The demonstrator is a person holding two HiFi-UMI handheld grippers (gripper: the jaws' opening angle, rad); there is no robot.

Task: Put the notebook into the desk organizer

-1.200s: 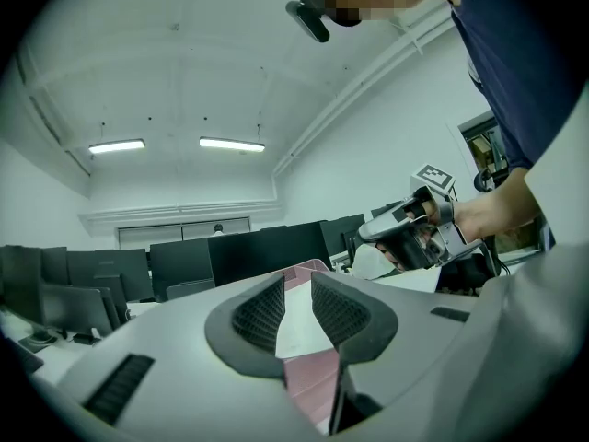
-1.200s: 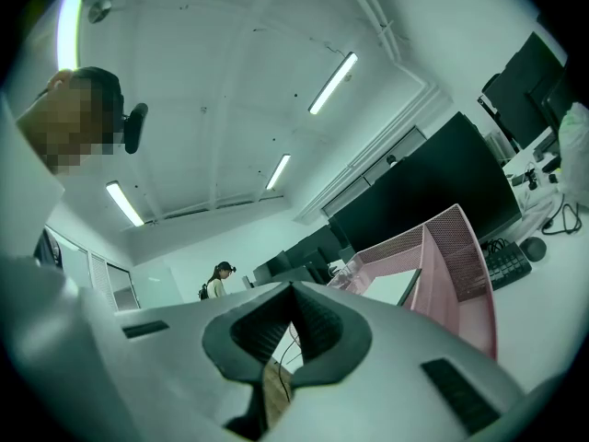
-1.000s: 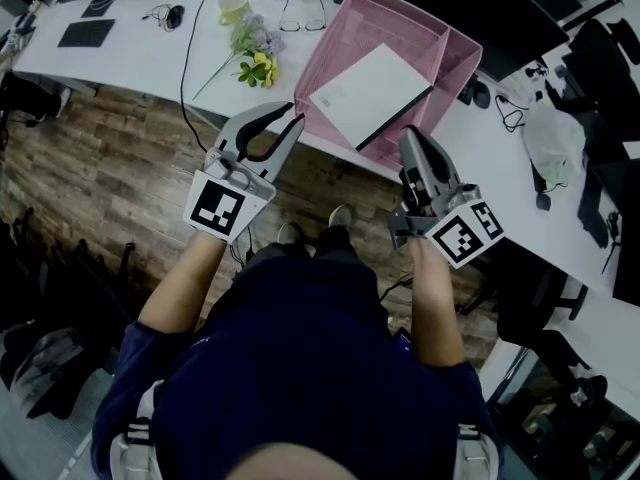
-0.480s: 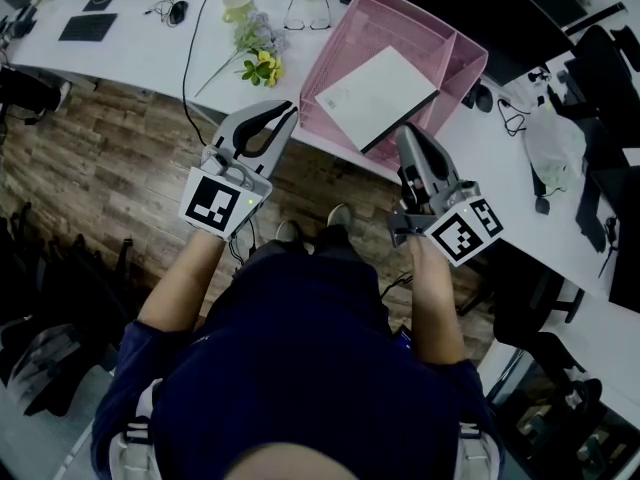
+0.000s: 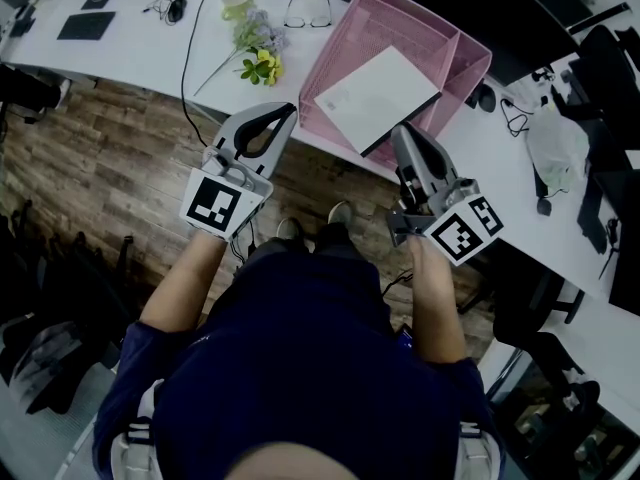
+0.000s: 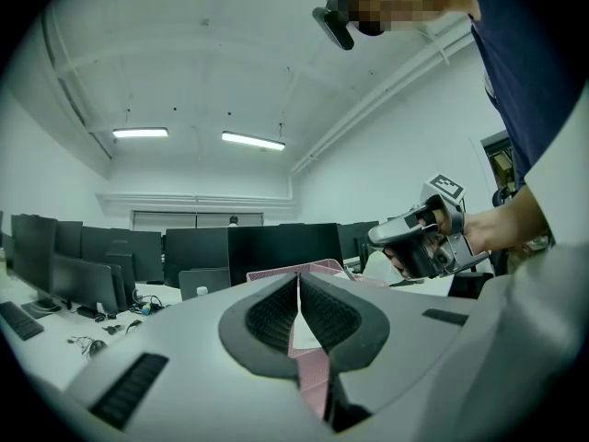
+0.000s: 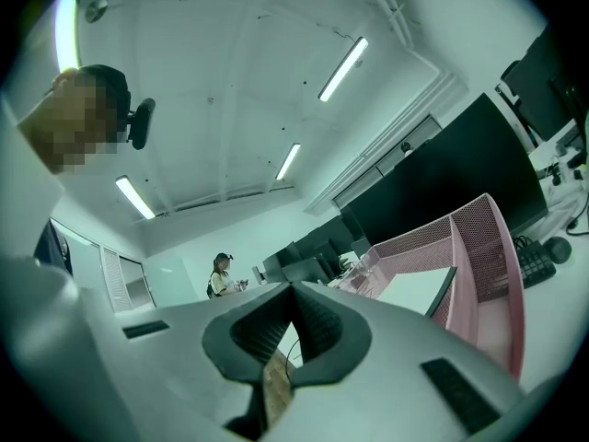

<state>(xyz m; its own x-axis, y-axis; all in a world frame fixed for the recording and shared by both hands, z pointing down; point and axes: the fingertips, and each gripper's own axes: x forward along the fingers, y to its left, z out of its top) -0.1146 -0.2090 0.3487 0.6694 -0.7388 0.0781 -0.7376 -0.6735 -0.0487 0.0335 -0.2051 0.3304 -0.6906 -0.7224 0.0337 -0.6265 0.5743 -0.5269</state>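
Observation:
A white notebook [image 5: 375,93] with a dark spine lies flat inside the pink mesh desk organizer [image 5: 440,38] on the white desk. Both grippers hover level in front of the desk edge, apart from the organizer. My left gripper [image 5: 288,111] is shut; its jaws have just been closing, with nothing between them. My right gripper [image 5: 398,133] is shut and empty too, just below the notebook's near corner. In the left gripper view the pads [image 6: 276,316] meet in front of the organizer [image 6: 317,267]. The right gripper view shows the organizer [image 7: 483,247] and notebook [image 7: 414,291] to the right.
A flower sprig [image 5: 255,53], a pale cup [image 5: 235,3], glasses [image 5: 305,13] and a black cable [image 5: 190,48] lie left of the organizer. A keyboard [image 5: 85,25] sits far left. Dark monitors [image 5: 520,8] stand behind. Wooden floor [image 5: 110,158] lies below the desk edge.
The left gripper's jaws, open a second ago, have closed on nothing. Both hands have stayed nearly where they were, and the notebook has not moved.

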